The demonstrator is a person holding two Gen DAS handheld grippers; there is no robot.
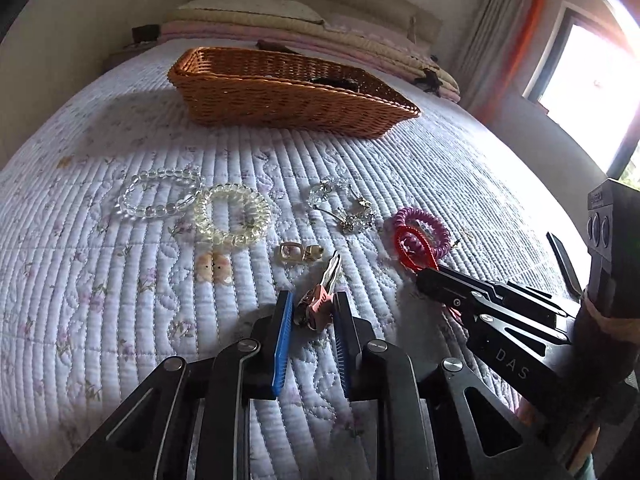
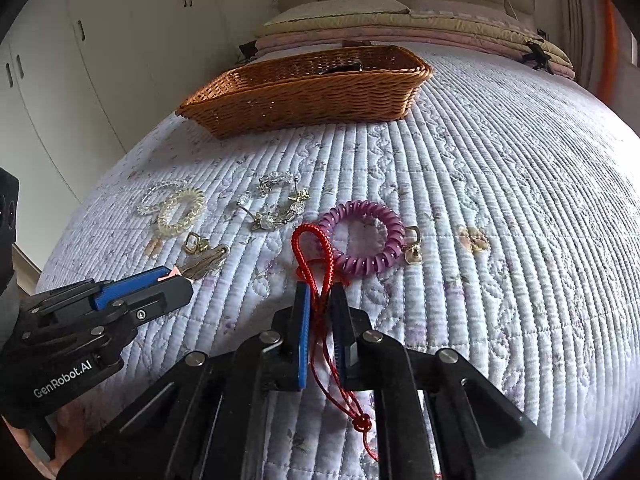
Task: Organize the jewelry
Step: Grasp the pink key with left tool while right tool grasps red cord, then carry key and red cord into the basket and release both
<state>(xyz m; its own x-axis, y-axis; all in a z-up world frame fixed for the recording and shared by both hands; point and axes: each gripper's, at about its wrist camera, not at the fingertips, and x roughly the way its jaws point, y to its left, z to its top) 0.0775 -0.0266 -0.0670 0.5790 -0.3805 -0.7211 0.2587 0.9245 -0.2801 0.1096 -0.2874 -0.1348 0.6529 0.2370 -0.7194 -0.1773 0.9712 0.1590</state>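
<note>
On the quilted bed, my left gripper has its blue pads against both sides of a pink hair clip with a metal prong. My right gripper is shut on a red cord whose loop lies over a purple spiral hair tie. Seen from the left wrist, the right gripper pinches the red cord. The left gripper shows in the right wrist view with the clip's pink tip at its pads. A wicker basket stands farther up the bed with something dark inside.
Loose on the quilt lie a clear bead bracelet, a pale spiral hair tie, crystal jewelry, gold clasps and a gold earring. Folded bedding sits behind the basket. A window is at right, wardrobes at left.
</note>
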